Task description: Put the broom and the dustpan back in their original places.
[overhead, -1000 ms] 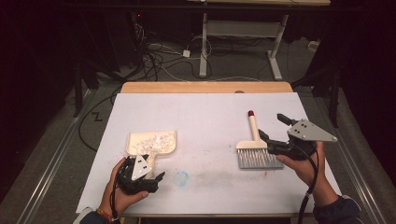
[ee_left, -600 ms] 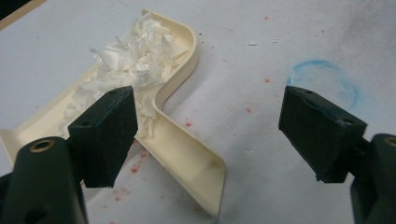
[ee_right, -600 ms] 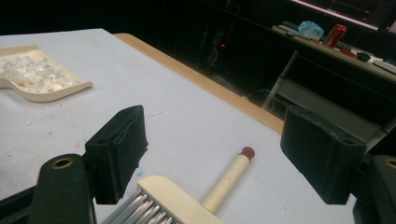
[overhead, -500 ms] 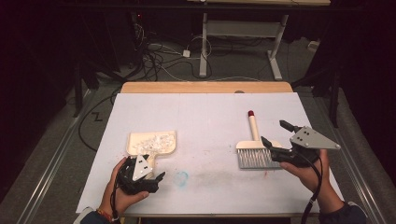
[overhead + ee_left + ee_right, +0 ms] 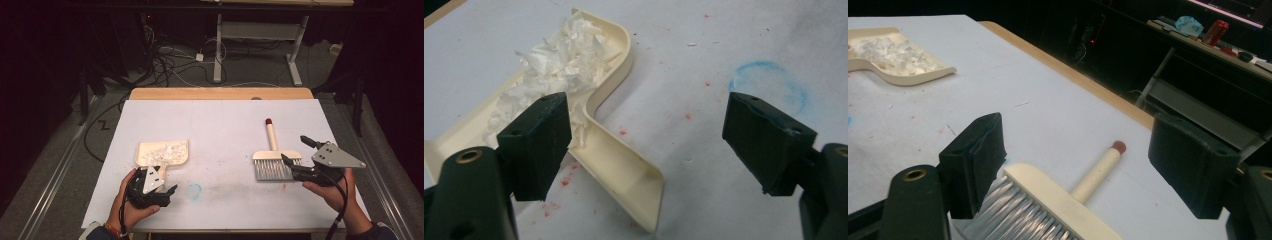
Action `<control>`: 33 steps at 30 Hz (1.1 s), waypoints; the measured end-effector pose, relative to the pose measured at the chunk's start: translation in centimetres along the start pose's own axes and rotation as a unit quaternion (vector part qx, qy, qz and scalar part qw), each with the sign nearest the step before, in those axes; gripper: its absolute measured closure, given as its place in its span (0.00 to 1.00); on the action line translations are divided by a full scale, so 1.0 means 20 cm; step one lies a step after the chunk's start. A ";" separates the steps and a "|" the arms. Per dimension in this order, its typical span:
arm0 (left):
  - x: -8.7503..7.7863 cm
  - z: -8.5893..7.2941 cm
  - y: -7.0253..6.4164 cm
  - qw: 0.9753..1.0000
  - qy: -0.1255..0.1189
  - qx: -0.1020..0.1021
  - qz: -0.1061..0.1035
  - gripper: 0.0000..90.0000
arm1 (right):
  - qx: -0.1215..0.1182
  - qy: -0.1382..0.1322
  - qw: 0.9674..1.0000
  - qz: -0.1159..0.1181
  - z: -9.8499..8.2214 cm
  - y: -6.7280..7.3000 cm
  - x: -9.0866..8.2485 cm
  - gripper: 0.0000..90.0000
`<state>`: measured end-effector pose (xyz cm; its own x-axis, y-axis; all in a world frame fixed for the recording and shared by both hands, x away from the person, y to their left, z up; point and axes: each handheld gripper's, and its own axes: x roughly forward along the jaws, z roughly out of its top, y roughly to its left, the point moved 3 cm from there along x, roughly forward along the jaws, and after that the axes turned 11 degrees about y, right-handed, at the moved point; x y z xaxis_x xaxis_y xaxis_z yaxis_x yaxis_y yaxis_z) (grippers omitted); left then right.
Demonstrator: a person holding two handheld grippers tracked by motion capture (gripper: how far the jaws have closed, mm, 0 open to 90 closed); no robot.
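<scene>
A cream dustpan [image 5: 162, 151] heaped with white paper shreds [image 5: 556, 65] lies at the table's front left. My left gripper [image 5: 159, 184] is open just behind it. In the left gripper view, the left gripper [image 5: 649, 140] has the dustpan's handle [image 5: 616, 167] lying untouched between its jaws. A cream hand brush [image 5: 272, 161] with a red-tipped handle [image 5: 270, 134] lies at the front right, bristles toward me. My right gripper [image 5: 295, 150] is open beside the brush head, one jaw close to the bristles [image 5: 1018, 212]. Nothing is held in the right gripper [image 5: 1073, 155].
The white table top [image 5: 220, 125] has a wooden far edge [image 5: 220, 93]. A blue chalk ring [image 5: 194, 189] and red specks mark the front middle. Beyond the table are cables on the floor [image 5: 170, 60] and a desk frame [image 5: 260, 35].
My right gripper has drifted a little toward me beside the brush head, still open. The left gripper, dustpan and brush have stayed put.
</scene>
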<state>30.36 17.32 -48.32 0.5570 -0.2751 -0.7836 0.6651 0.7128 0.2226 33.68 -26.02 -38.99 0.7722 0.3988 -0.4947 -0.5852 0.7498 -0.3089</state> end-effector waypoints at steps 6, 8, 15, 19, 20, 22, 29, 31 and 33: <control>0.00 0.00 0.00 1.000 -0.002 0.002 -0.002 0.21 | -0.001 0.004 1.000 0.002 -0.03 0.01 -0.01 0.26; 0.00 0.00 0.00 1.000 -0.001 0.003 0.001 0.21 | -0.001 0.005 1.000 0.002 -0.04 0.01 -0.01 0.26; 0.00 0.01 0.00 1.000 0.000 0.006 0.000 0.21 | -0.003 0.008 1.000 0.004 -0.08 0.01 -0.02 0.26; 0.00 0.01 -0.01 1.000 -0.001 0.007 0.001 0.21 | -0.004 0.012 1.000 0.004 -0.12 0.02 -0.03 0.26; 0.00 0.01 -0.01 1.000 -0.001 0.007 0.000 0.21 | -0.003 0.013 1.000 0.004 -0.13 0.02 -0.03 0.26; 0.00 0.01 -0.01 1.000 0.000 0.008 0.000 0.21 | -0.002 0.014 1.000 0.006 -0.15 0.02 -0.04 0.26; 0.01 0.01 0.00 1.000 0.000 0.009 -0.001 0.21 | -0.002 0.020 1.000 0.003 -0.22 0.03 -0.05 0.26; 0.01 0.02 -0.01 1.000 -0.001 0.009 -0.003 0.21 | 0.000 0.021 1.000 0.003 -0.24 0.03 -0.05 0.26; 0.01 0.02 -0.01 1.000 -0.001 0.008 -0.003 0.21 | 0.002 0.021 1.000 0.001 -0.26 0.03 -0.05 0.26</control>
<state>30.58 16.91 -48.34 0.5537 -0.2815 -0.7837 0.6768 0.7004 0.2267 31.21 -28.68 -43.02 0.7601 0.3767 -0.5295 -0.5852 0.7510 -0.3059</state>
